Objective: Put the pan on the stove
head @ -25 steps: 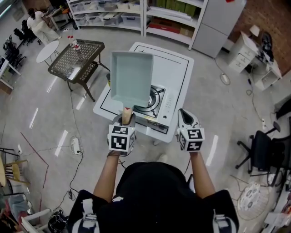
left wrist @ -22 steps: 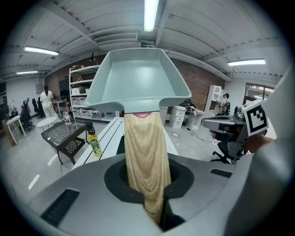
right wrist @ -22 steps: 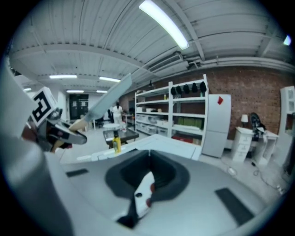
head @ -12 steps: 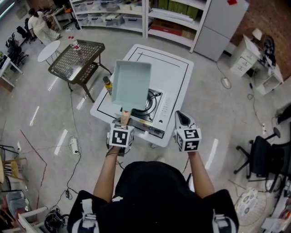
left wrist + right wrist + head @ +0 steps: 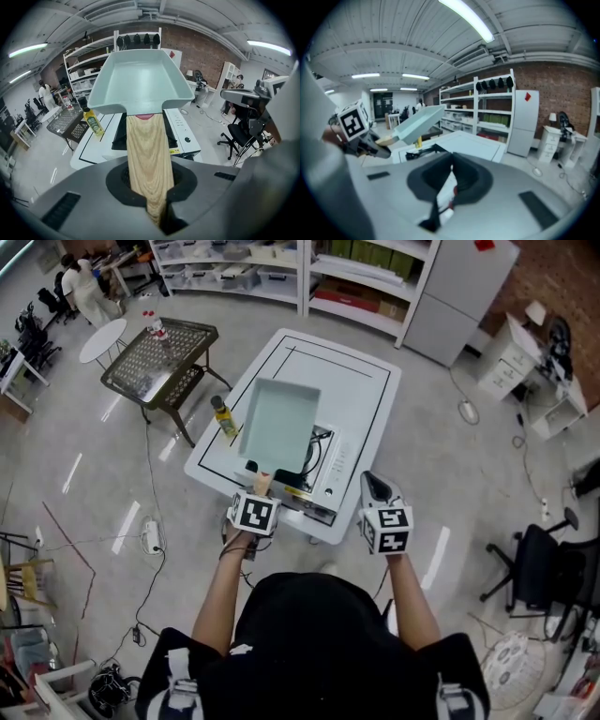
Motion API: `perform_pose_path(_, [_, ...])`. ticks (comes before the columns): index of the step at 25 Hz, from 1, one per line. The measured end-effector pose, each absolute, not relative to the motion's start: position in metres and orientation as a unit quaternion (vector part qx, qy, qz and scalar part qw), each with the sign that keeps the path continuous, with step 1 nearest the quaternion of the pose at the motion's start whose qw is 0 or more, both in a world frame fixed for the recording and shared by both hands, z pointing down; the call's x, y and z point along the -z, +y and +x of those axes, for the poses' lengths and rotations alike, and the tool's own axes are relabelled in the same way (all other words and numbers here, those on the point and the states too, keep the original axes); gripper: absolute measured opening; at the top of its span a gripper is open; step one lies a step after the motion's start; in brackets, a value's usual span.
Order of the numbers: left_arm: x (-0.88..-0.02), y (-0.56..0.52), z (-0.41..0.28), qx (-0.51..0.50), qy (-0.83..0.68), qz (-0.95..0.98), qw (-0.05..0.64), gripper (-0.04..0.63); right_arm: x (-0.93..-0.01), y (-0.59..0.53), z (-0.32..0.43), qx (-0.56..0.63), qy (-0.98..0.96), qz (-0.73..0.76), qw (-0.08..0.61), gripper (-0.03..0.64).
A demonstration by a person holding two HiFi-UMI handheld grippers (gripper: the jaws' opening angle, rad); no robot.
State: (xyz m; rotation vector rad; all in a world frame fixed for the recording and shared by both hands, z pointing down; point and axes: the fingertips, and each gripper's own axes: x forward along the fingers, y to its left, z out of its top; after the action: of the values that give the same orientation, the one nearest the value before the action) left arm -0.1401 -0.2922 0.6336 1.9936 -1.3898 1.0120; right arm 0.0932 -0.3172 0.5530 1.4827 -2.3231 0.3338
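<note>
A pale blue-green square pan (image 5: 279, 425) with a wooden handle (image 5: 146, 154) hangs level in the air over the black gas stove (image 5: 322, 457), which sits at the near side of the white table (image 5: 361, 390). My left gripper (image 5: 262, 491) is shut on the handle's end; the left gripper view shows the handle (image 5: 146, 154) clamped between the jaws and the pan (image 5: 140, 79) ahead, above the stove (image 5: 182, 131). The right gripper (image 5: 376, 487) is shut and empty, off the table's near right corner. In the right gripper view the pan (image 5: 417, 122) appears at the left.
A yellow oil bottle (image 5: 223, 416) stands on the table's left edge beside the stove. Off to the left is a black mesh side table (image 5: 155, 362). Shelving (image 5: 281, 268) lines the back wall, and an office chair (image 5: 539, 559) is at the right.
The pan has come down and slightly right, nearer the stove, still in the left gripper. The right gripper has hardly moved.
</note>
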Motion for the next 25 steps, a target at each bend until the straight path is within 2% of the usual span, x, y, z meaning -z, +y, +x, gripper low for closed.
perform_pose_path(25, [-0.725, -0.269, -0.136, -0.465, -0.443, 0.694, 0.325, 0.057, -0.583, -0.310, 0.121, -0.133, -0.808, 0.527, 0.227, 0.035])
